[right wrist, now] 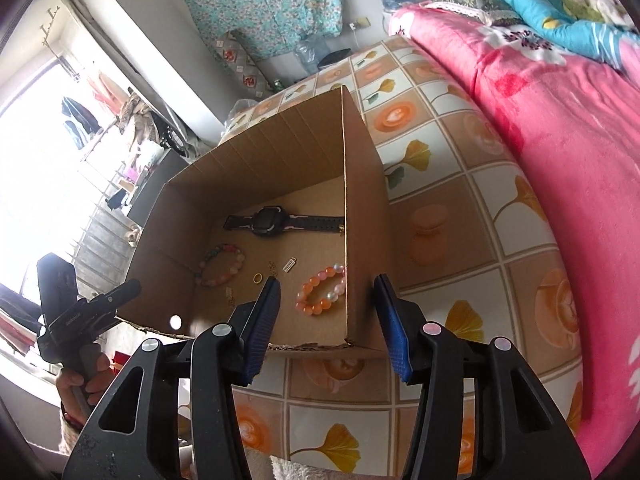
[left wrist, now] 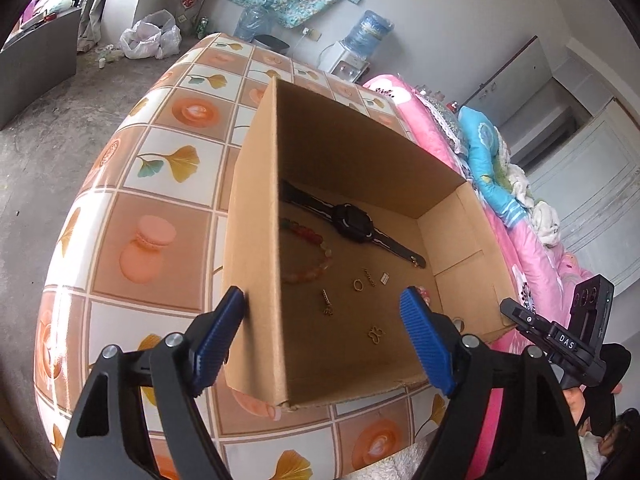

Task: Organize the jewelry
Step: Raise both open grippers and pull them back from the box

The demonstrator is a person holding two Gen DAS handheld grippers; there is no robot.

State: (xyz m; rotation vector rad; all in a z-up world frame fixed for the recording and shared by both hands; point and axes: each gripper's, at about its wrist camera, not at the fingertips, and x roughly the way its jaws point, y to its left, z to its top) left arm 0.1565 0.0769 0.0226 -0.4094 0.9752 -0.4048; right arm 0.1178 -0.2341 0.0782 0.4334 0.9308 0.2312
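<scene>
On the tiled table [left wrist: 160, 168] beside a pink bed [right wrist: 560, 140], we straddle opposite walls of the cardboard box [left wrist: 360, 152] holding jewelry with the left gripper [left wrist: 324, 344] and right gripper [right wrist: 328, 320] spread apart, empty, likely to steady it.

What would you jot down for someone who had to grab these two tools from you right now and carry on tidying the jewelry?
Left tool: open, holding nothing, straddling the left wall of the cardboard box.
Right tool: open, holding nothing, straddling the right wall.
Inside the box, all loose on the bottom: black watch at the back, multicolour bead bracelet on the left, orange bead bracelet on the right, gold ring and a few small charms in between.
Done: every piece in view is in the box.
Left: I cannot tell; pieces lie unsorted, and the tablecloth around the box shows no jewelry.
</scene>
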